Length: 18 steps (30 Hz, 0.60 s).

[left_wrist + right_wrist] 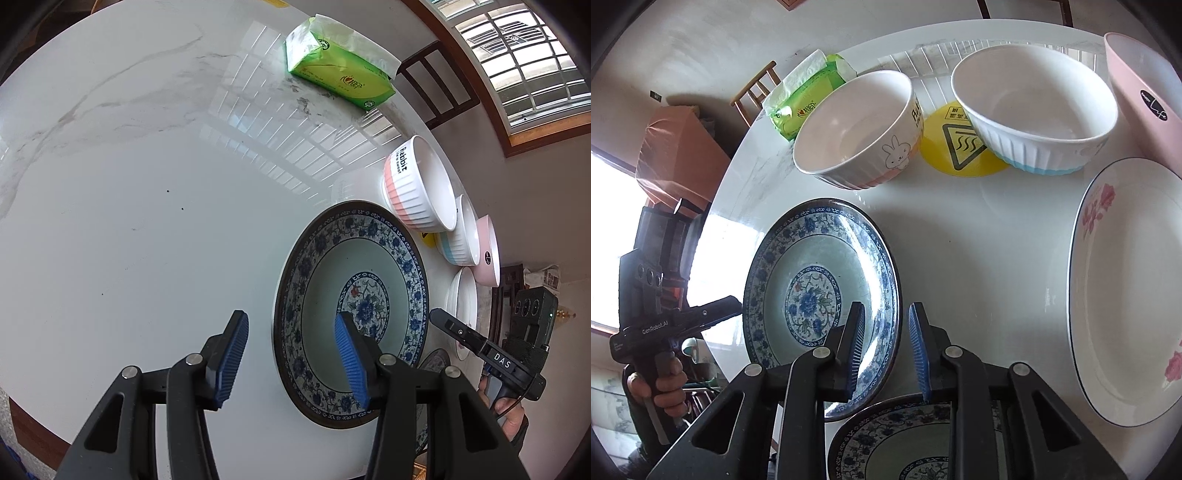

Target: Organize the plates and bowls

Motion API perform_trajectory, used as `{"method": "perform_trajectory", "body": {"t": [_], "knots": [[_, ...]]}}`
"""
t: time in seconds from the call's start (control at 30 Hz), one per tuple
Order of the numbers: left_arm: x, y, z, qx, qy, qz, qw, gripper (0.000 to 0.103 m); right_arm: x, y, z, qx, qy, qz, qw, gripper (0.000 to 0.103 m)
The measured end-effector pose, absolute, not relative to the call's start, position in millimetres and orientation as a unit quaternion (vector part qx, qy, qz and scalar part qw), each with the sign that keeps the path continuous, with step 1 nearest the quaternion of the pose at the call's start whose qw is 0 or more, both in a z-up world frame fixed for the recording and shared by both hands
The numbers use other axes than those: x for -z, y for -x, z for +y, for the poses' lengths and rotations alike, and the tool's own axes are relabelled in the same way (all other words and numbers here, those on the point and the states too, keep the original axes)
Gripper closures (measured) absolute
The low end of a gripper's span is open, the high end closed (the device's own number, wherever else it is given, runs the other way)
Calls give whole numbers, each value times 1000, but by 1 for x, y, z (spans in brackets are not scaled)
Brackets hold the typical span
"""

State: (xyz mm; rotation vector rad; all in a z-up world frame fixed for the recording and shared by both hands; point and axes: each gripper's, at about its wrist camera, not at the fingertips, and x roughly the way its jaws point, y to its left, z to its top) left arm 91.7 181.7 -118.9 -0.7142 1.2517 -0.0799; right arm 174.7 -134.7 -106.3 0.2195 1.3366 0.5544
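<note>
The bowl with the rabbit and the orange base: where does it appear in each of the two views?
Left wrist view: the rabbit bowl is at right of centre, above the blue patterned plate.
Right wrist view: the bowl is at upper centre-left.
Shared landmark: the green tissue pack, lying beyond the bowl in both.

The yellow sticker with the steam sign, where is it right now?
In the right wrist view the yellow sticker lies flat on the white table, far side, between the rabbit bowl on its left and the blue-bottomed bowl on its right.
</note>
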Motion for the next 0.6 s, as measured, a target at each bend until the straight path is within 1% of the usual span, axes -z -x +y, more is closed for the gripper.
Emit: {"method": "perform_trajectory", "body": {"t": [0.07, 0.13, 0.17, 0.27, 0.33, 0.43, 0.57, 0.6], "knots": [[121, -93, 181, 38, 325, 576, 749, 54, 110, -178, -135, -258, -105, 611, 741, 81], [122, -95, 179, 40, 321, 578, 749, 58, 115, -181, -135, -260, -110, 615, 736, 86], [123, -95, 178, 42, 320, 579, 748, 61, 117, -183, -135, -261, -112, 616, 735, 87], [125, -98, 177, 42, 318, 582, 747, 63, 123, -186, -136, -264, -115, 618, 731, 89], [126, -99, 176, 43, 313, 584, 748, 68, 126, -188, -136, -270, -120, 618, 728, 90], [130, -103, 172, 52, 305, 589, 746, 78, 129, -191, -134, -276, -115, 618, 727, 91], [135, -105, 169, 46, 290, 594, 749, 86, 129, -192, -131, -278, -107, 617, 728, 91], [135, -105, 170, 46, 287, 594, 751, 87, 128, -191, -131, -278, -105, 617, 729, 91]]}}
